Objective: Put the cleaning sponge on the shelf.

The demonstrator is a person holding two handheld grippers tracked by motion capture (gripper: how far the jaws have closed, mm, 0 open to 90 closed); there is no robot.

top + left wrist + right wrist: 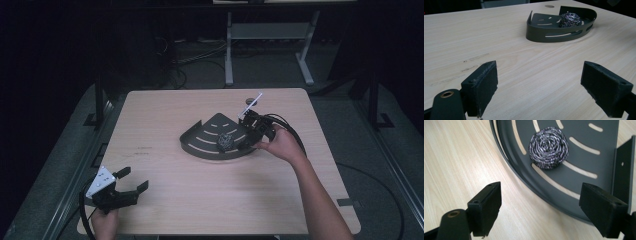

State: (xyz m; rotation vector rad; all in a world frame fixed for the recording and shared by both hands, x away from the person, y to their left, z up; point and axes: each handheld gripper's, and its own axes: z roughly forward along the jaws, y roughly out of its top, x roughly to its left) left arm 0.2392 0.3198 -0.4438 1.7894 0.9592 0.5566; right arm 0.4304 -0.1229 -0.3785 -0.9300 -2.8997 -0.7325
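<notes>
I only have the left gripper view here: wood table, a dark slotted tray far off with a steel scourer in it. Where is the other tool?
Observer: The right tool is at the tray's right side, held by the person's right hand.
Operator: Is it gripping anything?
Observer: No. In the right gripper view its jaws stand wide apart, and the scourer lies beyond them, untouched, on the tray floor.
Operator: And where is my own tool on the table?
Observer: The left tool is near the table's front left corner, open, far from the tray.
</notes>
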